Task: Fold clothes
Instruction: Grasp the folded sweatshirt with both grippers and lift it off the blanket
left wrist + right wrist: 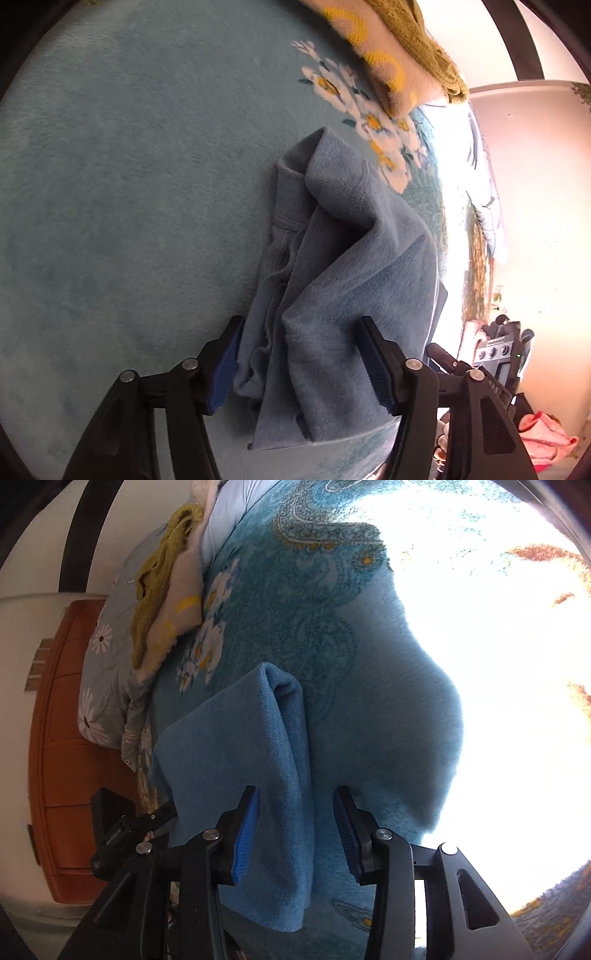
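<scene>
both grippers, left and right, straddle the bunched blue fleece garment on the teal blanket, jaws wide, gripping nothing, seemingly poised to pinch an edge.

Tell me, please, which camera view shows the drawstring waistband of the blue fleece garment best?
The left wrist view: the blue fleece garment shows its waistband and drawstring there. The right wrist view shows only smooth folded fleece, with no waistband visible.
</scene>
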Demonstrator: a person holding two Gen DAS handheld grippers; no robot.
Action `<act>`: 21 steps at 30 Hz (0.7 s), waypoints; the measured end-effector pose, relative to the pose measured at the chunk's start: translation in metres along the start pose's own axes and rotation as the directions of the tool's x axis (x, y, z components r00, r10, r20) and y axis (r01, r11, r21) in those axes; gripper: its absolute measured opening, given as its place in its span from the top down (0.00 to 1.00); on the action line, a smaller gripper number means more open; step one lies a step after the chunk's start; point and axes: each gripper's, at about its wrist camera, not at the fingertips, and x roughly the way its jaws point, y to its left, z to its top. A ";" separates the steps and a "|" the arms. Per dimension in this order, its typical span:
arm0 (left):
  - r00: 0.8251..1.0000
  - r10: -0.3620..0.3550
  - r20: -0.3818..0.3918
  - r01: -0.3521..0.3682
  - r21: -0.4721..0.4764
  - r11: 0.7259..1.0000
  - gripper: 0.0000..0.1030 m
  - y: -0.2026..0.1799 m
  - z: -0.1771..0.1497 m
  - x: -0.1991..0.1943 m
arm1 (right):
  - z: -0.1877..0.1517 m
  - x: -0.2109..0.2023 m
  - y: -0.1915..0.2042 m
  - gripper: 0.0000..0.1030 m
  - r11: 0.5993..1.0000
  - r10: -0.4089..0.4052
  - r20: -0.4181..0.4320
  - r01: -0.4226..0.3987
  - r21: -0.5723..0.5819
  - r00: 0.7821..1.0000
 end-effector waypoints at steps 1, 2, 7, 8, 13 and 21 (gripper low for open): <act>1.000 -0.008 -0.003 0.008 0.000 1.000 0.34 0.000 0.001 0.000 | 0.001 0.004 0.002 0.58 1.000 0.003 0.001 -0.003 0.004 1.000; 1.000 -0.012 -0.007 0.012 0.001 1.000 0.34 0.000 0.002 0.001 | 0.002 0.008 0.003 0.58 1.000 0.006 0.002 -0.006 0.007 1.000; 0.999 -0.042 -0.005 0.042 -0.004 0.999 0.36 0.000 0.000 0.002 | 0.004 0.015 0.008 0.56 0.999 0.037 0.014 -0.037 0.016 0.999; 0.999 -0.047 0.001 0.047 -0.009 0.999 0.36 0.000 -0.001 0.001 | 0.004 0.015 0.009 0.62 0.999 0.039 0.016 -0.039 0.018 0.999; 0.999 -0.040 0.035 0.041 -0.029 0.999 0.51 -0.002 -0.012 -0.003 | 0.003 0.018 0.020 0.87 0.999 0.040 0.011 -0.040 0.023 0.999; 0.994 -0.080 0.072 0.083 -0.034 0.996 0.75 -0.018 -0.052 -0.022 | -0.008 -0.009 0.050 0.89 0.998 0.050 0.027 -0.049 -0.030 0.998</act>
